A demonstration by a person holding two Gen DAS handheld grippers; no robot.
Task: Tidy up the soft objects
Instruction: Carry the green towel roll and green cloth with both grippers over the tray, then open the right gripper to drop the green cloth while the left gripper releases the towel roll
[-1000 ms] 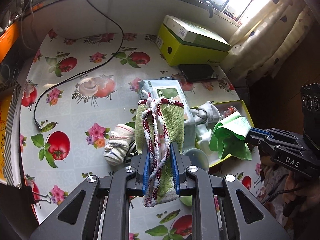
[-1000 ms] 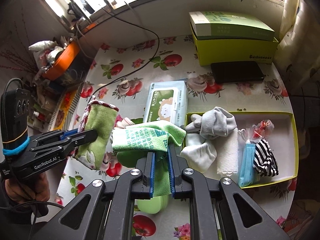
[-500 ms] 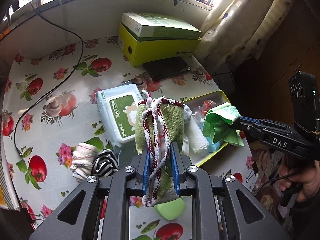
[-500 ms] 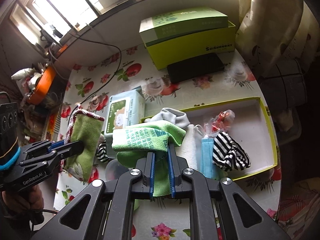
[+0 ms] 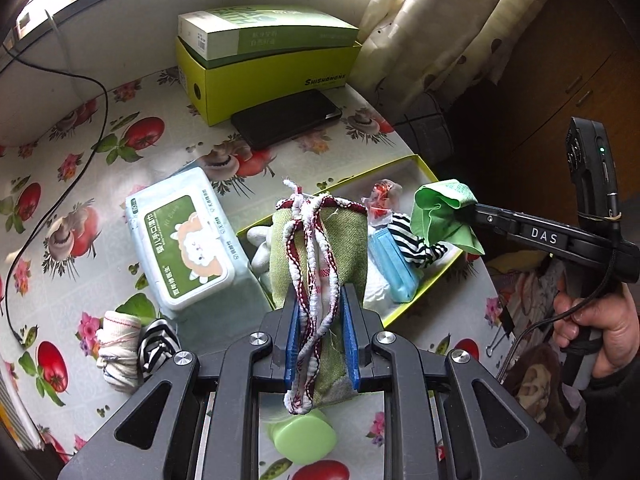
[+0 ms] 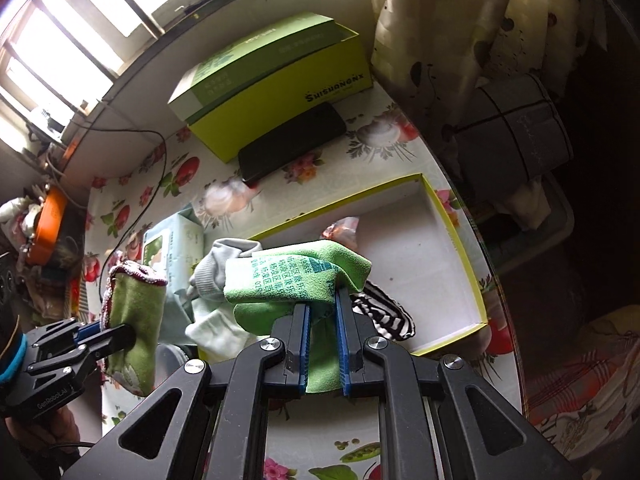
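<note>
Soft green pouch (image 5: 320, 256) with braided cord is clamped in the left tool (image 5: 319, 344) above the bench (image 5: 120, 152); the right tool (image 6: 322, 344) is clamped on a green cloth (image 6: 296, 276) over the yellow-rimmed tray (image 6: 448, 216).

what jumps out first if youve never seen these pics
Two green cloths held up over a fruit-print table: the left tool clamps an olive towel with red-white trim, the right tool a bright green cloth. Below them lies a yellow-rimmed tray, half filled with socks and a blue mask.
</note>
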